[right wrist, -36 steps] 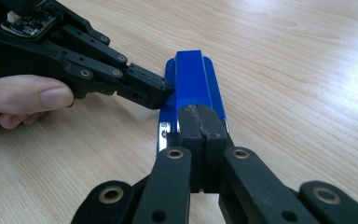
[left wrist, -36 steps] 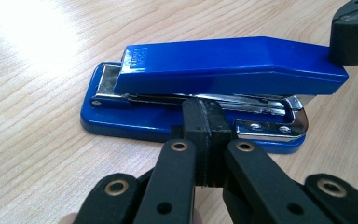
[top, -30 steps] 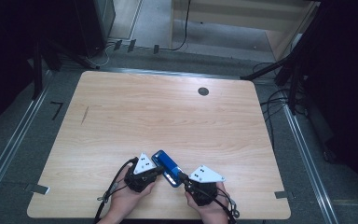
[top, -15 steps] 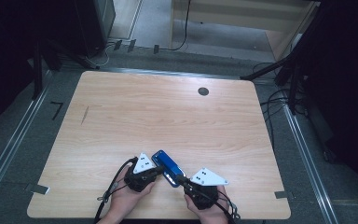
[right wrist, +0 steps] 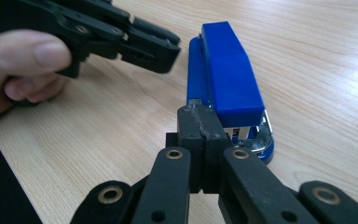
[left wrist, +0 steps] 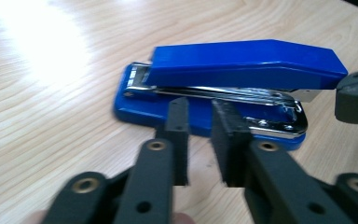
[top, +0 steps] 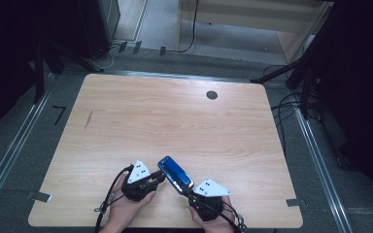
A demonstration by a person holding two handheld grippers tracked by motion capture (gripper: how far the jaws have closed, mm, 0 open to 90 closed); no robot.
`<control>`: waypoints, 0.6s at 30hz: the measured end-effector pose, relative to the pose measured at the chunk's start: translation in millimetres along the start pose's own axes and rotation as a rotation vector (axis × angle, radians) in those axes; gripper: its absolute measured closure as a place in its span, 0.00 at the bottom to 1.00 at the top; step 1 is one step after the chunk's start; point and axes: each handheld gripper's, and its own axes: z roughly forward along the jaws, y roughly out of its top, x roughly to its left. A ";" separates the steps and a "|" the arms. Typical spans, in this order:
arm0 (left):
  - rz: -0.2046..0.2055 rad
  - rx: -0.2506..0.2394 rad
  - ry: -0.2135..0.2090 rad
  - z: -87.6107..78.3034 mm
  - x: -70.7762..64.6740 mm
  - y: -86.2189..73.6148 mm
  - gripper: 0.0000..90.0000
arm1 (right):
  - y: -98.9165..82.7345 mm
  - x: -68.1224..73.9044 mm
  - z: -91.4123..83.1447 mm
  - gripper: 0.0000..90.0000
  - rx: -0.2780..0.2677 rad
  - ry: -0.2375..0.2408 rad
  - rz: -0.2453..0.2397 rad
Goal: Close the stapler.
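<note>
step: you set up a grasp on the stapler point(left wrist: 223, 88) | left hand-held gripper point(left wrist: 204, 126): jaws just opening, slightly apart, empty, at its side | right hand-held gripper point(right wrist: 200, 122): jaws together at its rear end | next: widen left jaws to span the stapler's body.

**Black grippers with grey plates**

Each hand-held gripper, left point(top: 151, 179) and right point(top: 190, 192), is matt black, topped by a pale grey three-cornered plate bearing small dark dots. Black cables trail toward the person. Brass-coloured rivets stud the linked jaw arms; the pads are flat and rectangular.
</note>
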 end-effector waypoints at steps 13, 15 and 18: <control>-0.079 -0.099 0.131 -51.7 41.6 -15.8 0.45 | -8.0 7.8 14.0 1.00 0.023 0.019 0.014; -0.091 -0.105 0.171 -60.9 49.9 -19.8 0.37 | -8.5 8.6 15.8 1.00 0.027 0.011 0.010; -0.105 -0.110 0.232 -74.0 62.1 -25.5 0.30 | -7.8 6.7 15.4 1.00 0.011 -0.003 0.016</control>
